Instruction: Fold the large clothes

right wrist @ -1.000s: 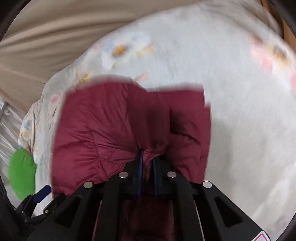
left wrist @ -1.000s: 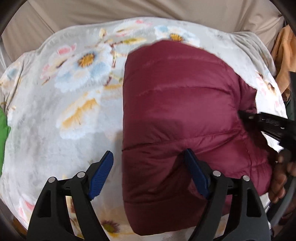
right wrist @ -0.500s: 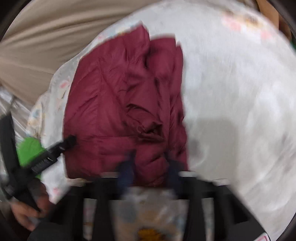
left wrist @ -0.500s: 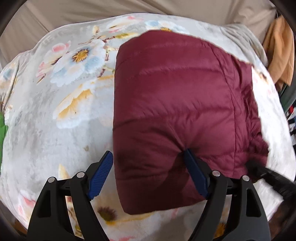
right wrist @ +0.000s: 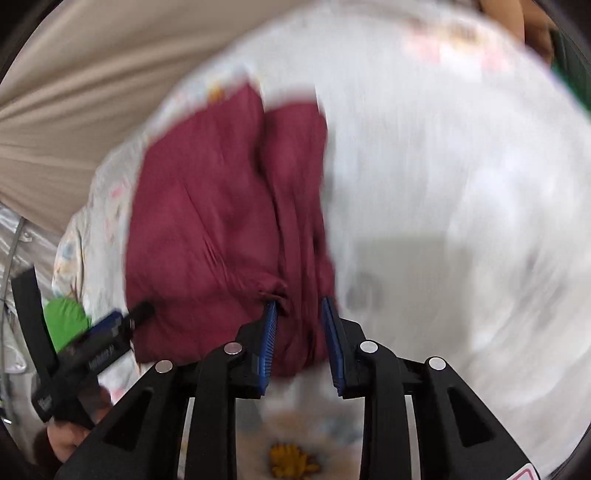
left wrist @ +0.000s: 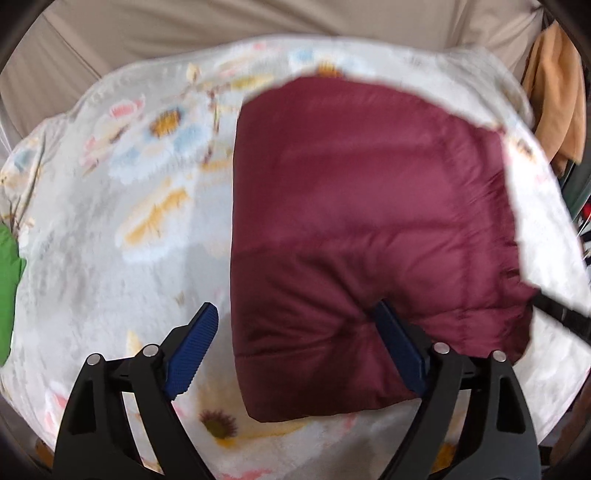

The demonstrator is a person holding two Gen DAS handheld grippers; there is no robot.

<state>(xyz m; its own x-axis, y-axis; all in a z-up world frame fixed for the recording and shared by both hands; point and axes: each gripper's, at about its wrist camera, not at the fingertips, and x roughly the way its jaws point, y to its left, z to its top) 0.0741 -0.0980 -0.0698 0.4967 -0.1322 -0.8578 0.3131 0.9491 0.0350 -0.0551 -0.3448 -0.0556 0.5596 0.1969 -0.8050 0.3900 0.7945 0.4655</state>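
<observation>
Nearest my left camera, the left gripper point(left wrist: 295, 350) shows black plastic arms tipped with ribbed blue pads point(left wrist: 192, 354); its jaws are opening and stand wide, the left pad over bare blanket, the right one against the jacket's lower edge, nothing pinched between them. On my right camera, the right gripper point(right wrist: 301, 343) has the same ribbed blue pads point(right wrist: 269, 343); its jaws are opening, released, with the near hem of the jacket lying between them and a gap on either side. The maroon puffer jacket point(left wrist: 369, 229) is folded into a plump, roughly rectangular bundle, smooth and slightly shiny, quilted in horizontal seams with puckered stitching along its right edge; it lies right of centre on the blanket; from the right view its layers show as long soft folds. Under it spreads a fleecy pale blanket point(left wrist: 110, 221) printed with blurred blue, pink and yellow flowers, covering the whole work surface. At the left edge of my left view sits a patch of bright green cloth point(left wrist: 9, 280); the right view shows it beyond the other gripper's black frame, with a hand point(right wrist: 62, 439) on that handle. Farther back hangs a beige draped fabric point(left wrist: 258, 22) in soft pleats; at the far right an orange-tan garment point(left wrist: 557, 92) dangles.
</observation>
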